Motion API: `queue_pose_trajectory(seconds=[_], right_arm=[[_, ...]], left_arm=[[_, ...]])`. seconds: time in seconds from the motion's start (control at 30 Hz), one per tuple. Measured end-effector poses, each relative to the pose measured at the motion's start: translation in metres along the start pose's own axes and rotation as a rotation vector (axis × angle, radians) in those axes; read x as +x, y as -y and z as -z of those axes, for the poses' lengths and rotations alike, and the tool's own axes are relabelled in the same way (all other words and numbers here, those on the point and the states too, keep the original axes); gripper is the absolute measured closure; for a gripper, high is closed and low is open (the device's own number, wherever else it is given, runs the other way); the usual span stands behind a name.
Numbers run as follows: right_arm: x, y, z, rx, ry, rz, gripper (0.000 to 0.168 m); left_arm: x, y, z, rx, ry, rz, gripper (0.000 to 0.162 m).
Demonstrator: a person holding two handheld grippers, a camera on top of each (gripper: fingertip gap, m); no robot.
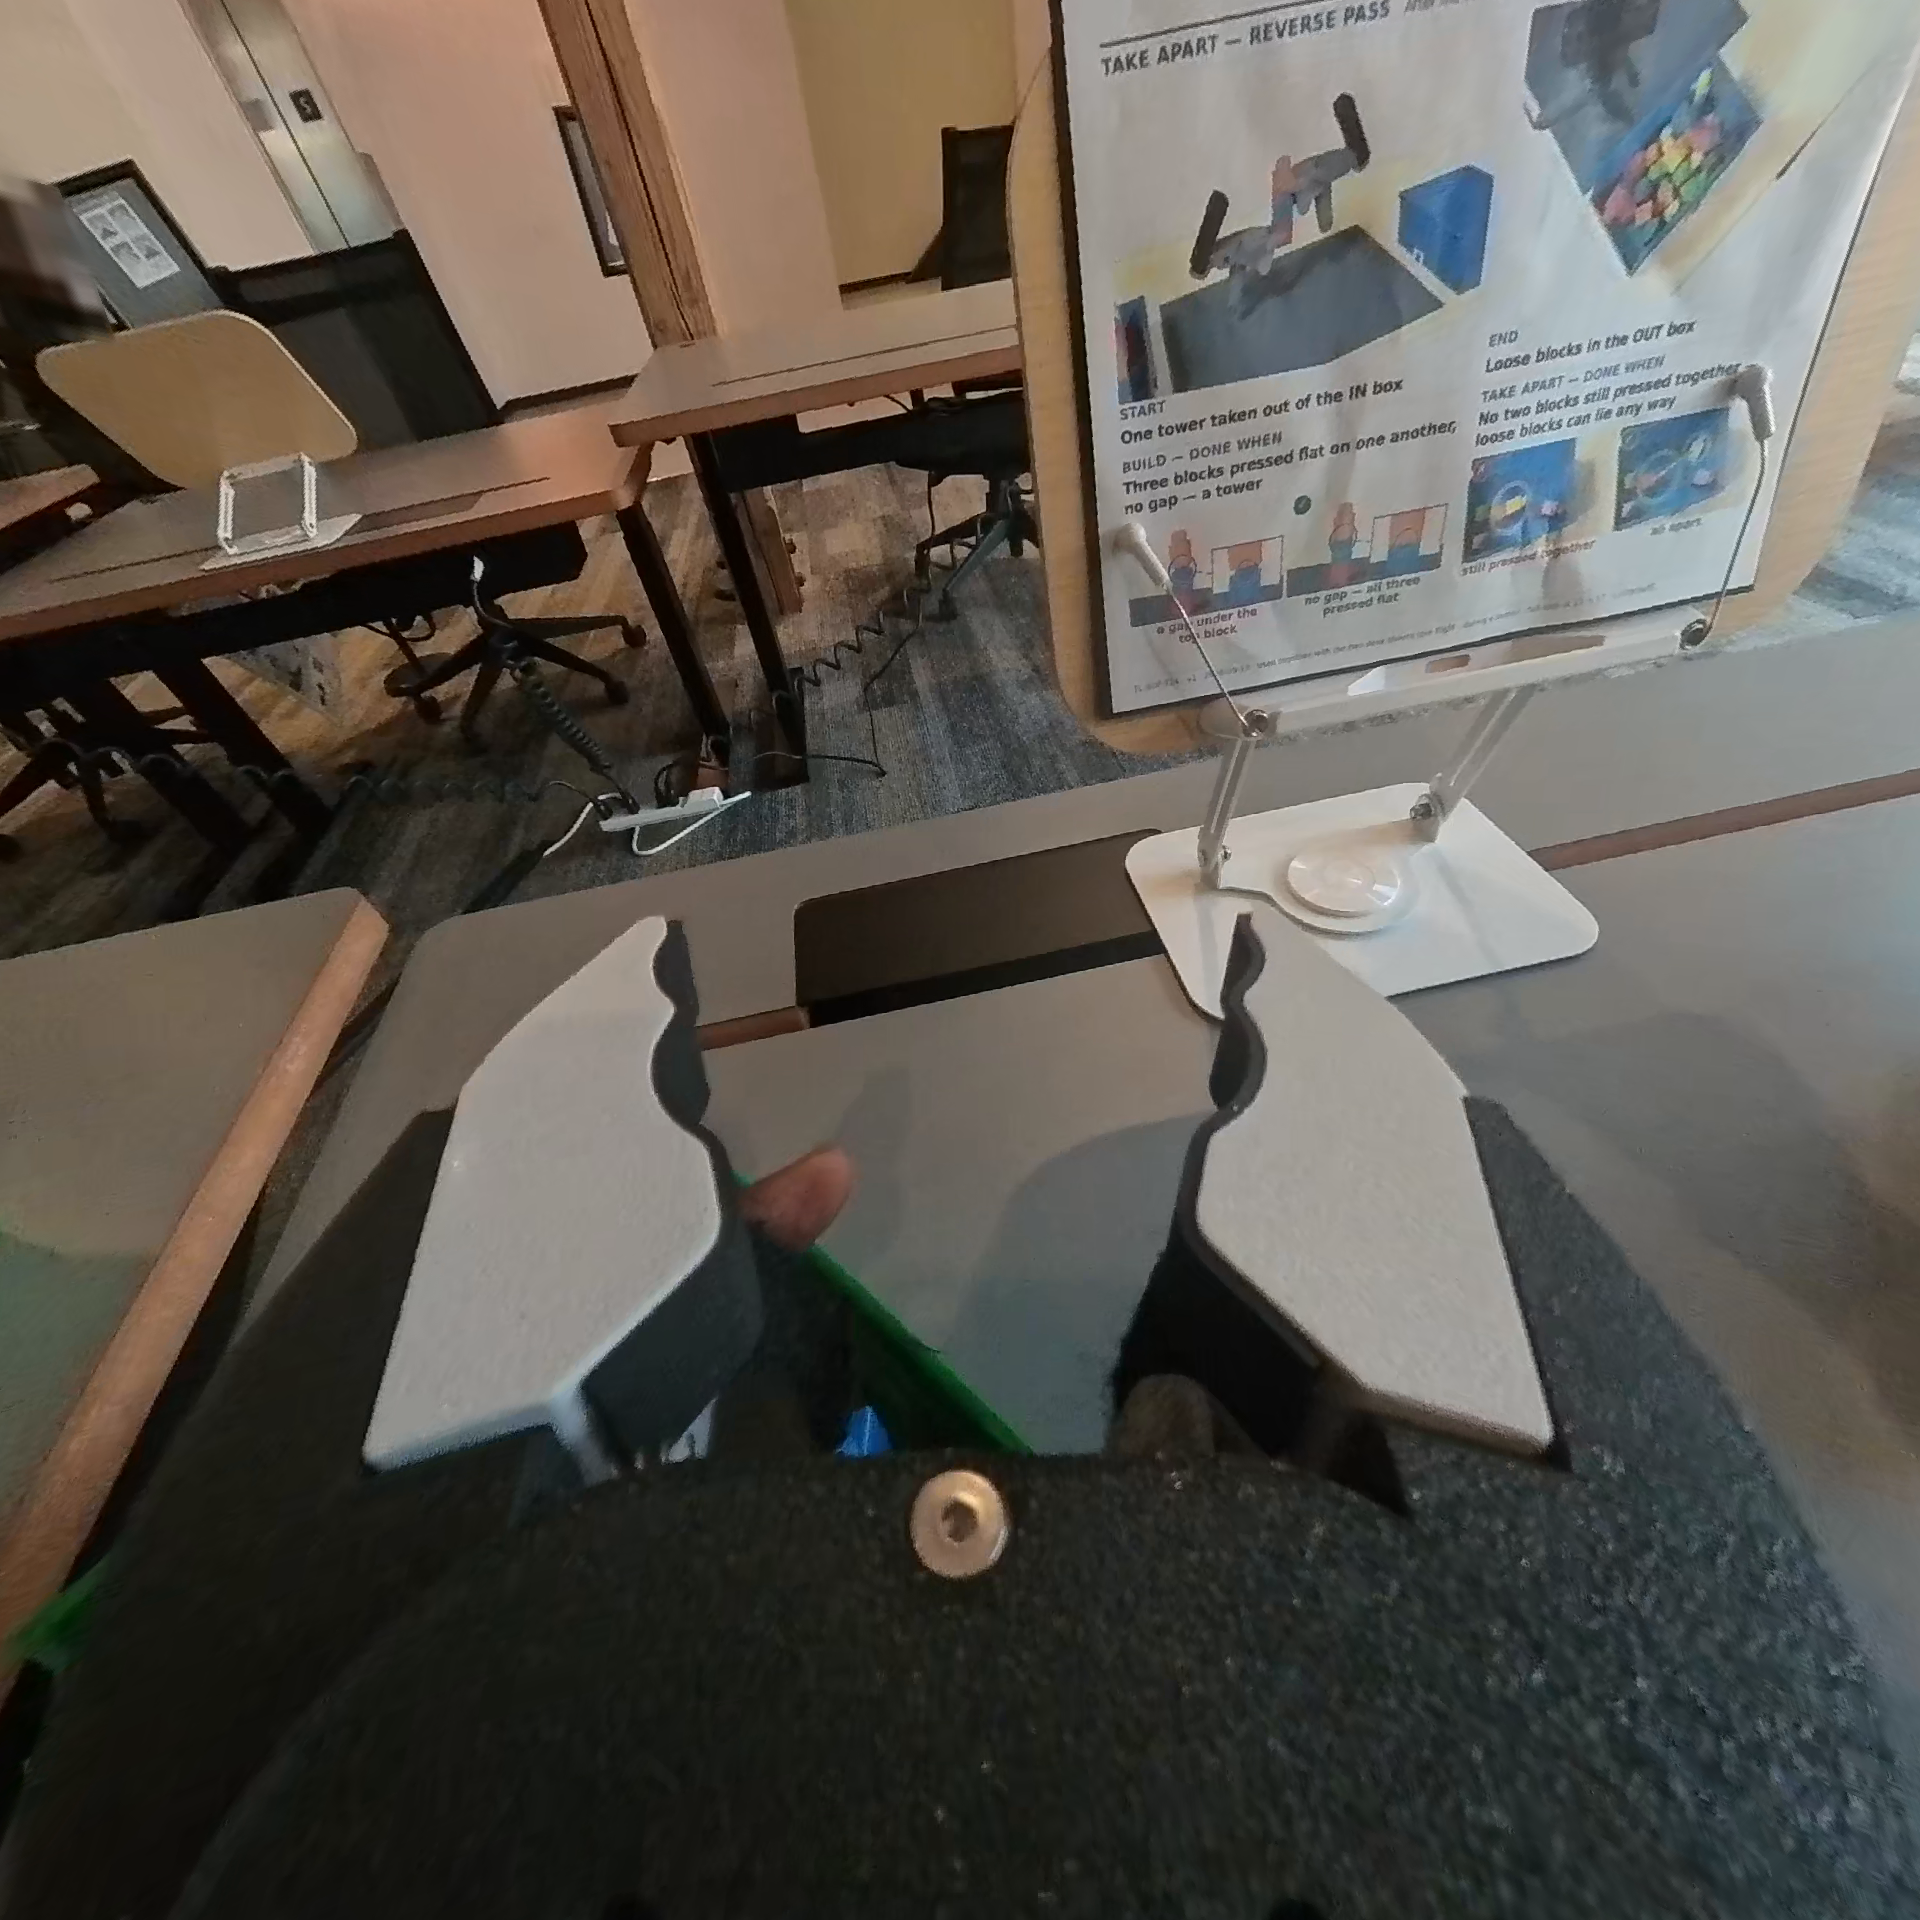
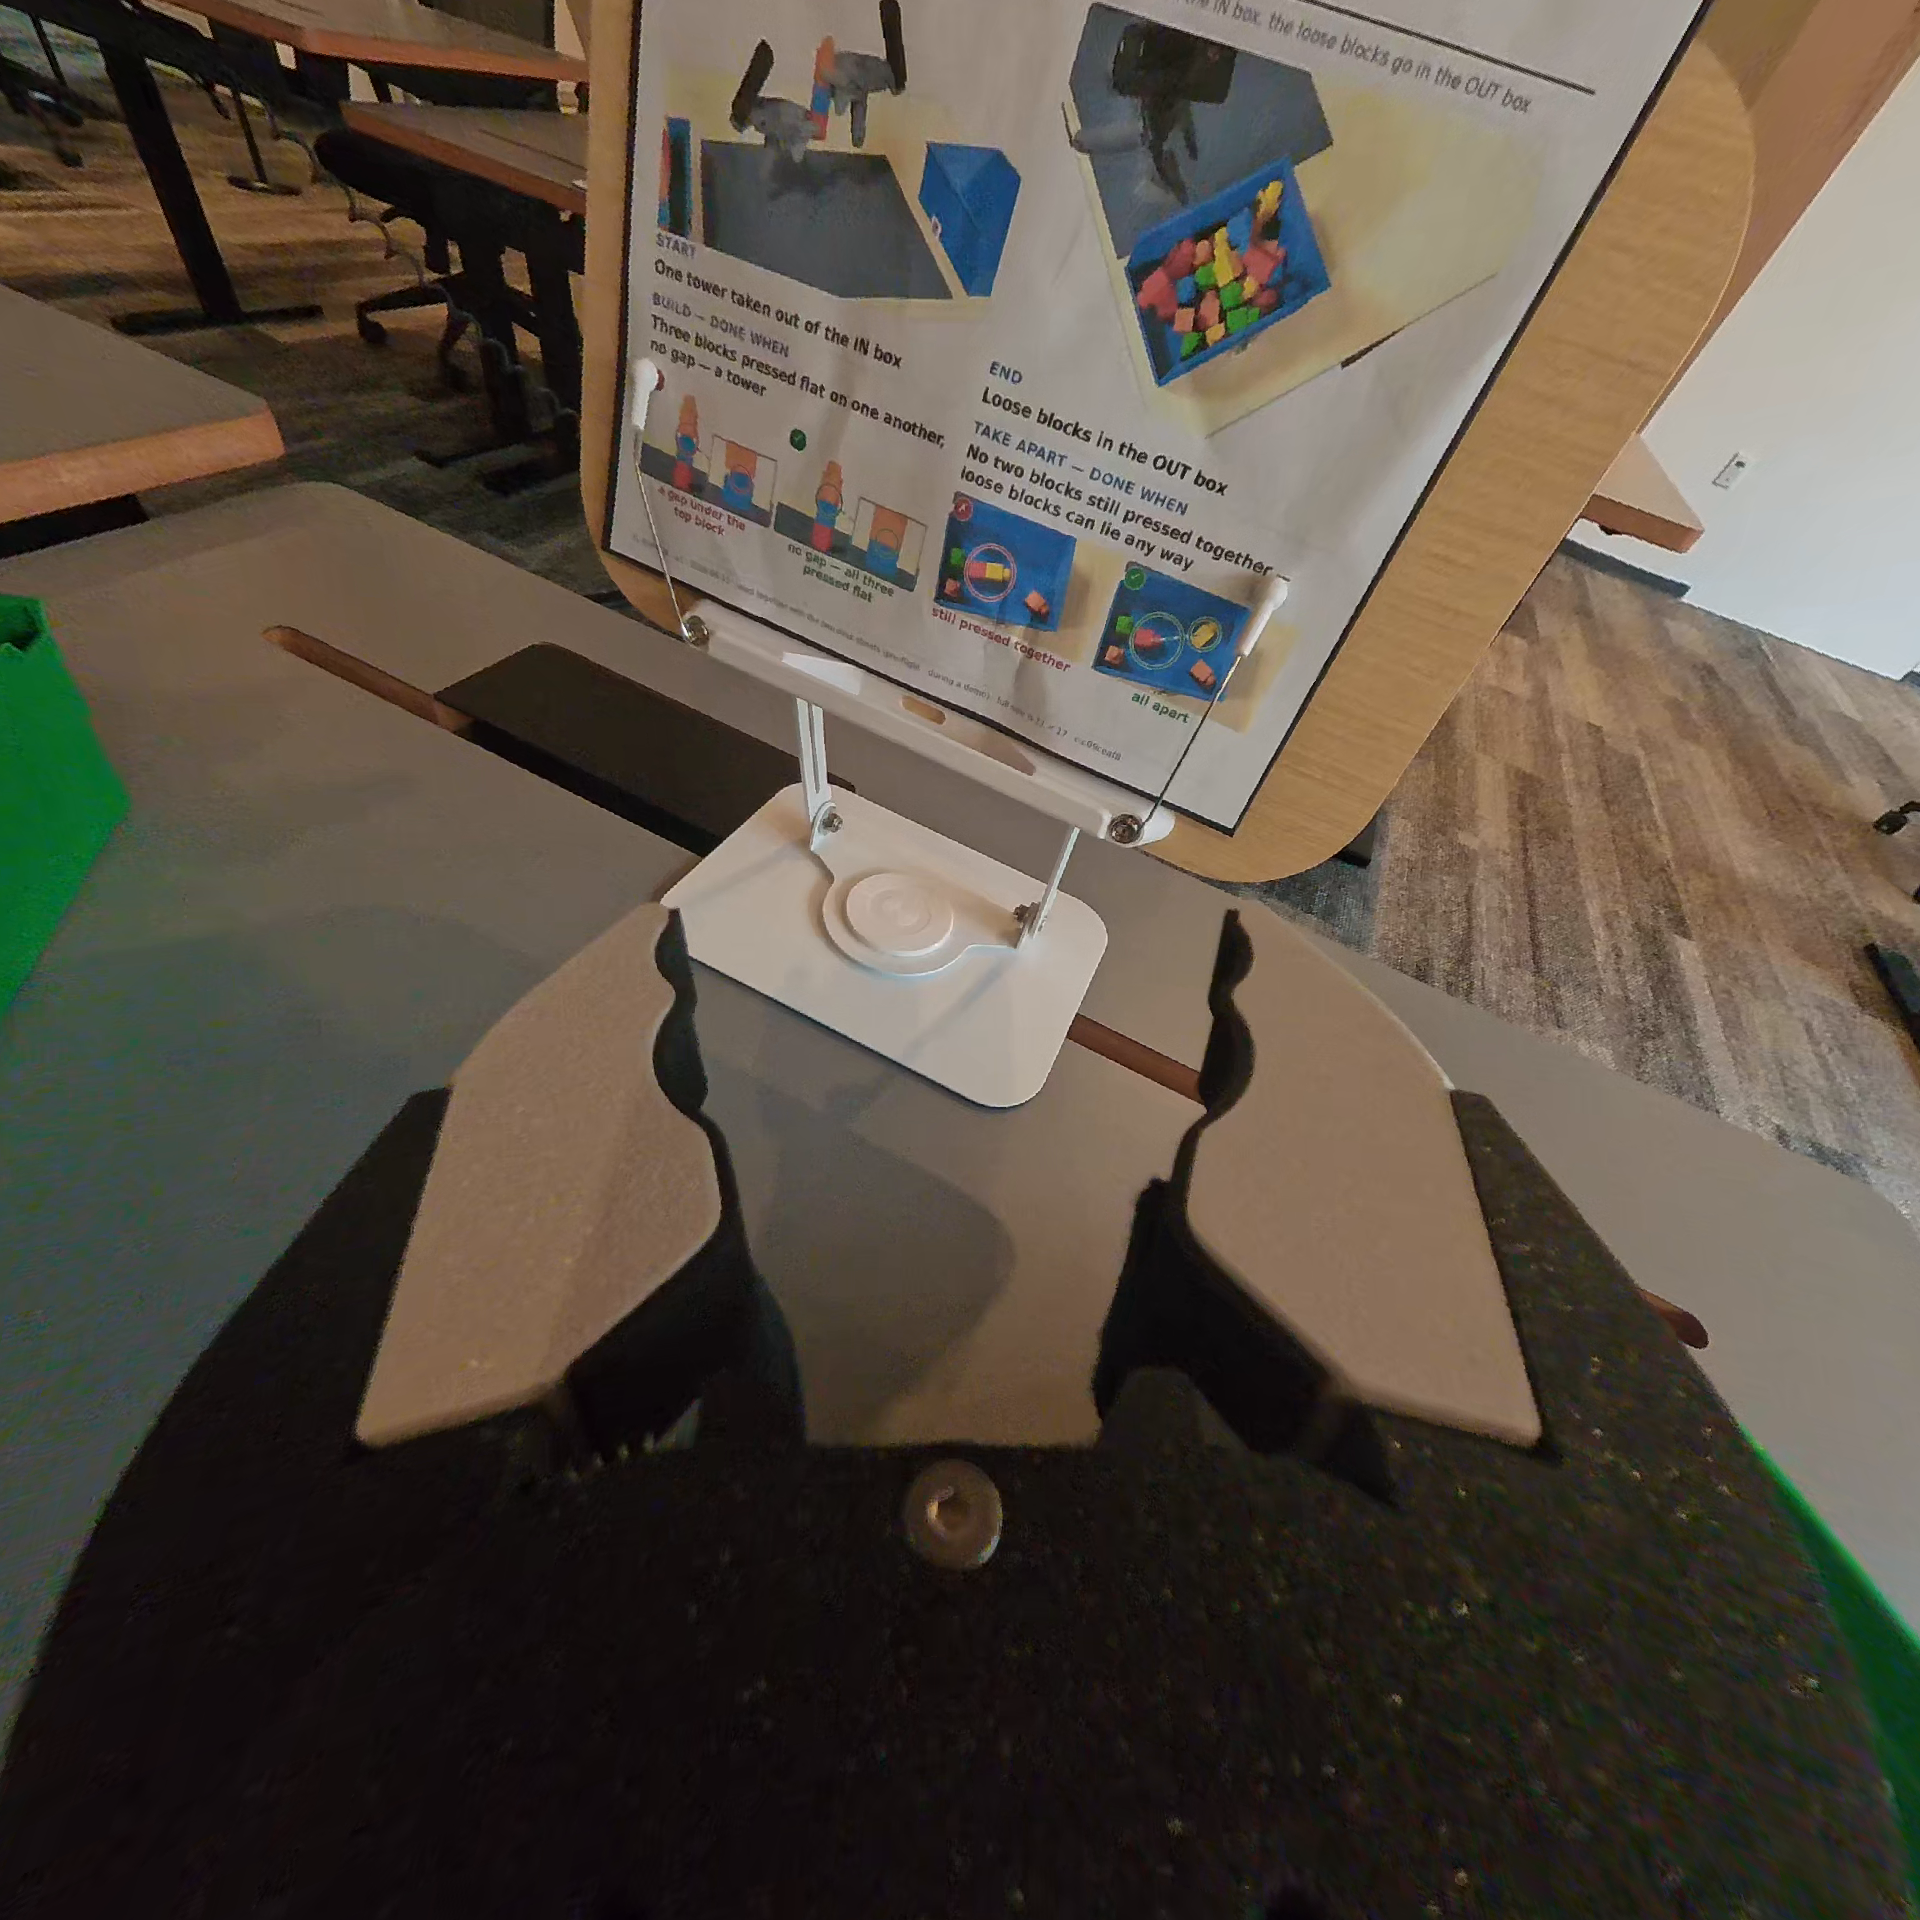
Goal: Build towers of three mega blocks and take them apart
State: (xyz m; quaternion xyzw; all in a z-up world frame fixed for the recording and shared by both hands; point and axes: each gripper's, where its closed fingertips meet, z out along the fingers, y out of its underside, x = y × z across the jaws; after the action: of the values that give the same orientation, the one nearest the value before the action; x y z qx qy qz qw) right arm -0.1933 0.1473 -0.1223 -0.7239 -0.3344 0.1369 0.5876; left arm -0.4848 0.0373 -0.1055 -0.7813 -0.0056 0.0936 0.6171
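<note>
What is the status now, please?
Left gripper open, empty. Right gripper open, empty. No blocks visible; green bin at left. White stand directly ahead.

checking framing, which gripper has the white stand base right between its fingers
The right gripper: the white stand base sits between its fingertips. From the left gripper it lies off right.

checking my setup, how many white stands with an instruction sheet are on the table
1. The white stand sits on the grey table straight ahead of the open right gripper; the left wrist view shows the same stand right of the open left gripper. Others may be out of frame.
</note>
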Motion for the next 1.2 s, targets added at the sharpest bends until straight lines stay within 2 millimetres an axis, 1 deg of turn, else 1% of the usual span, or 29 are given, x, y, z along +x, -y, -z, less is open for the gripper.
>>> queue_pose_trajectory(seconds=[0.27,0.47,0.6,0.7,0.77,0.87,1.0,1.07,1.13,1.2], right_arm=[[0.002,-0.001,0.001,0.002,-0.001,-0.009,0.073],[0.008,-0.004,0.001,-0.002,-0.013,-0.019,0.073],[0.010,-0.004,0.004,-0.005,-0.017,-0.016,0.073],[0.010,-0.003,0.007,0.000,-0.013,-0.017,0.073],[0.010,-0.003,0.008,-0.002,-0.008,-0.016,0.073],[0.011,-0.004,0.010,-0.005,-0.003,-0.018,0.073],[0.011,-0.005,0.011,-0.007,0.008,-0.017,0.073],[0.009,-0.005,0.010,-0.010,0.013,-0.011,0.073],[0.006,-0.005,0.009,-0.011,0.021,-0.005,0.073],[0.004,-0.005,0.009,-0.013,0.025,0.003,0.073]], left_arm=[[-0.007,-0.004,-0.003,0.003,0.009,0.010,0.065],[-0.004,-0.005,-0.007,0.003,0.009,0.000,0.064],[-0.003,-0.004,-0.005,-0.001,0.020,-0.020,0.065],[-0.005,-0.005,-0.002,-0.013,0.031,-0.028,0.066],[-0.008,-0.008,0.001,-0.039,0.037,-0.038,0.070],[-0.021,-0.019,0.015,-0.117,0.049,-0.089,0.077],[-0.052,-0.038,0.048,-0.227,0.081,-0.094,0.081],[-0.067,-0.046,0.065,-0.267,0.104,-0.078,0.085],[-0.074,-0.055,0.080,-0.304,0.099,-0.079,0.088],[-0.072,-0.066,0.091,-0.343,0.041,-0.093,0.092]])
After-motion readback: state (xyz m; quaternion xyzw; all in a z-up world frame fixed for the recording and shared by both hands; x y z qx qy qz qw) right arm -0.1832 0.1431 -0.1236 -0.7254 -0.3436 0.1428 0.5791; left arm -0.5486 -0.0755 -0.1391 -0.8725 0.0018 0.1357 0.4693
